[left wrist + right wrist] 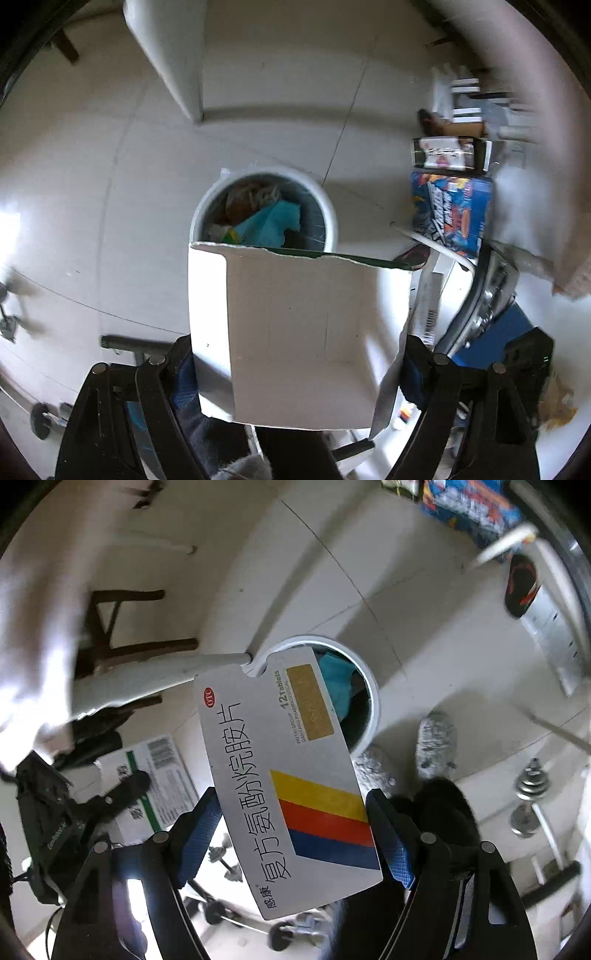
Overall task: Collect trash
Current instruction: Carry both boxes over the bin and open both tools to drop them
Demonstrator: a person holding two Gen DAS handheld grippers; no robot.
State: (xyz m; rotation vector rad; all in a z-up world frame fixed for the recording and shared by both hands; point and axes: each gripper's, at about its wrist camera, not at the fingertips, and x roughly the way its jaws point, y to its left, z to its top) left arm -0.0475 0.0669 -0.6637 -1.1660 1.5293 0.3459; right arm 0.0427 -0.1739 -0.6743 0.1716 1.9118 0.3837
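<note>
We hold both pieces over the trash bin (264, 214): our left gripper (295, 354) is clamped on a torn white carton (306, 332), our right gripper (295, 834) on a medicine box (291, 786). Next, probably, we centre each above the rim and part the jaws.

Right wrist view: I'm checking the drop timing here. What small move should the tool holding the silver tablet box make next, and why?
Probably ease the right tool a little forward before opening. Its silver tablet box with yellow, red and blue stripes only overlaps the near rim of the round white trash bin, so releasing now might miss the opening.
</note>
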